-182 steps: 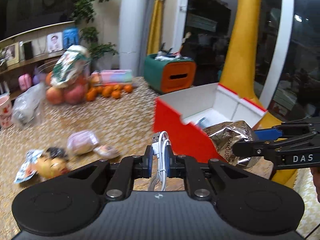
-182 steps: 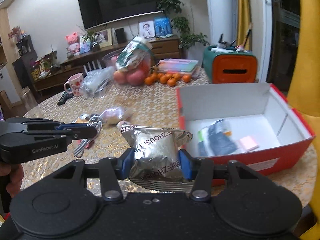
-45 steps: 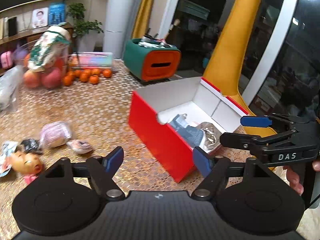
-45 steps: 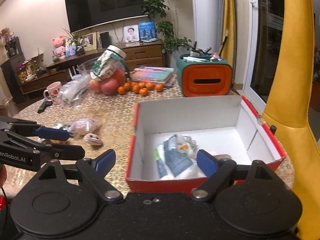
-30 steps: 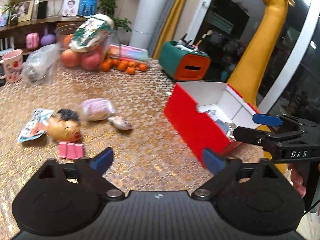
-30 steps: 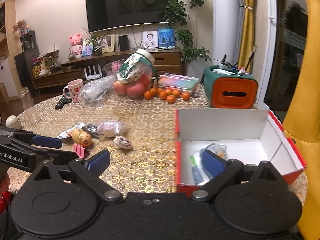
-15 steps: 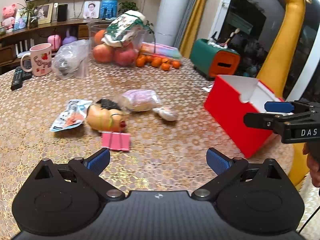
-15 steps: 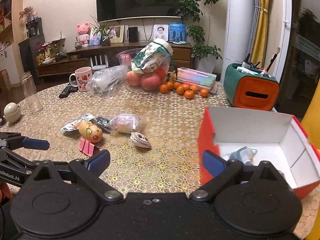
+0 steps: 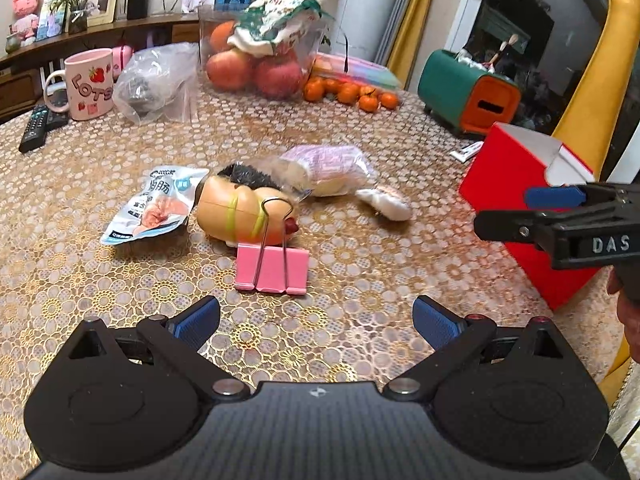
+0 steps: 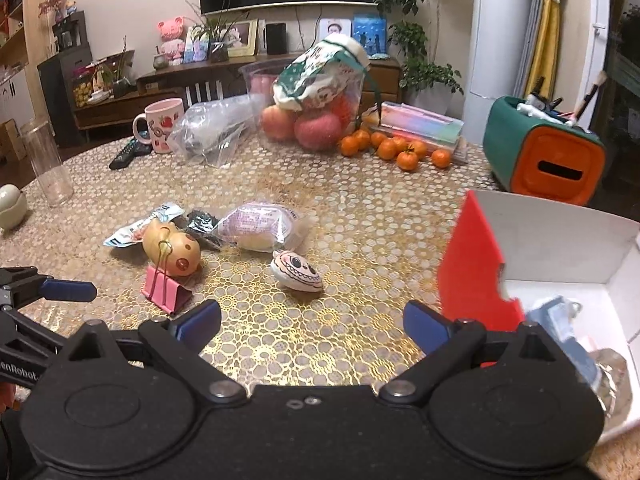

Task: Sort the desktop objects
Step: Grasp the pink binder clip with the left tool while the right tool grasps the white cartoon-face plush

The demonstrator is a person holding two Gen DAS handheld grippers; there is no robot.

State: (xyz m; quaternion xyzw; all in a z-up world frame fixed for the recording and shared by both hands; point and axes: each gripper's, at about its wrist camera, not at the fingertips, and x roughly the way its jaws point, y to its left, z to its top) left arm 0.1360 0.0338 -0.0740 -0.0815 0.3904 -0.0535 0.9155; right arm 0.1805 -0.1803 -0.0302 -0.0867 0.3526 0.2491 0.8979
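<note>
You've got a glossy gold-patterned tablecloth [image 9: 360, 280], a pink binder clip [image 9: 272, 265] with shiny wire handles, crinkly clear plastic wrappers [image 9: 326, 168], and a matt cardboard red box [image 10: 560, 252].

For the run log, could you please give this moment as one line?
left tool: open, empty | right tool: open, empty | pink binder clip: on table, nearest left tool | red box: partly filled

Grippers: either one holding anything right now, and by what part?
Nothing held. Left gripper and right gripper both have jaws wide open and empty above the table.
</note>
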